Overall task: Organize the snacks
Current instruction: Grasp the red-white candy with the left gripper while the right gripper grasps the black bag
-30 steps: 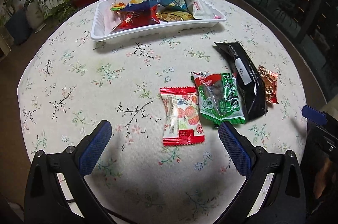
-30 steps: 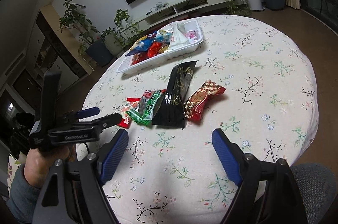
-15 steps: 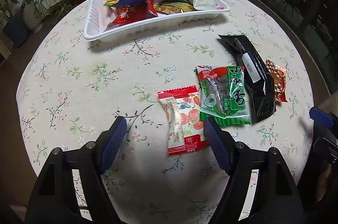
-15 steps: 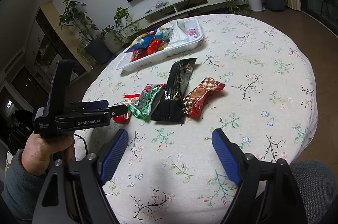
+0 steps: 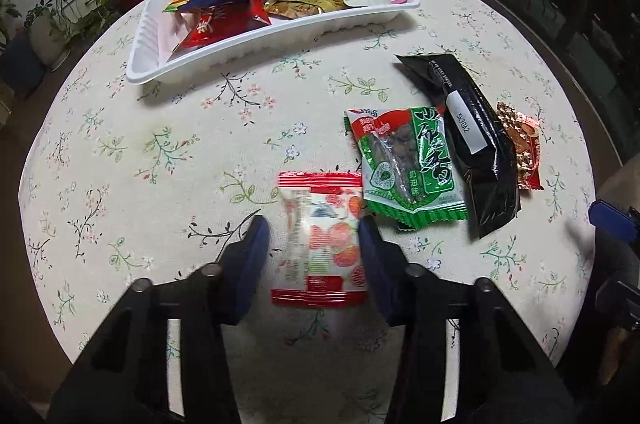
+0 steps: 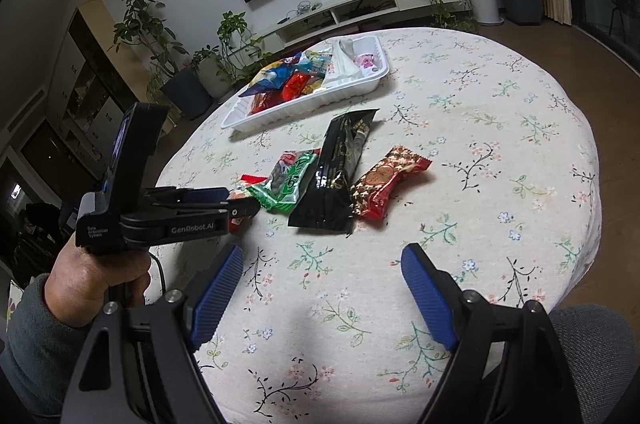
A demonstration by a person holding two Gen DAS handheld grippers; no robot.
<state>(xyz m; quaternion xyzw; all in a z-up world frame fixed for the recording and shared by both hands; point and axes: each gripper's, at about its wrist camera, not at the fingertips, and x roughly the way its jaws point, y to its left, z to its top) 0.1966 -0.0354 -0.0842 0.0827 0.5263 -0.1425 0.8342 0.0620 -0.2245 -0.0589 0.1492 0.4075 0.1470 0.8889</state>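
Observation:
A red-and-white snack packet (image 5: 320, 244) lies on the flowered tablecloth, between the fingers of my left gripper (image 5: 314, 224). Its jaws are closing around the packet: the right pad is at the packet's edge, while a narrow gap shows at the left pad. In the right wrist view the left gripper (image 6: 240, 207) reaches down over that packet, held by a hand. Beside it lie a green packet (image 5: 408, 163), a long black packet (image 5: 472, 143) and a red-gold packet (image 5: 524, 143). My right gripper (image 6: 322, 256) hangs open over bare cloth, nearer than the packets.
A white tray (image 5: 280, 39) with several snack bags stands at the far side of the round table (image 6: 500, 127). Beyond the table are potted plants, a low white TV bench and a wall screen. A grey seat shows at the lower right of the right wrist view.
My left gripper has come down and forward over the red-and-white packet, and its fingers have narrowed from wide apart to either side of it. The right gripper has not moved.

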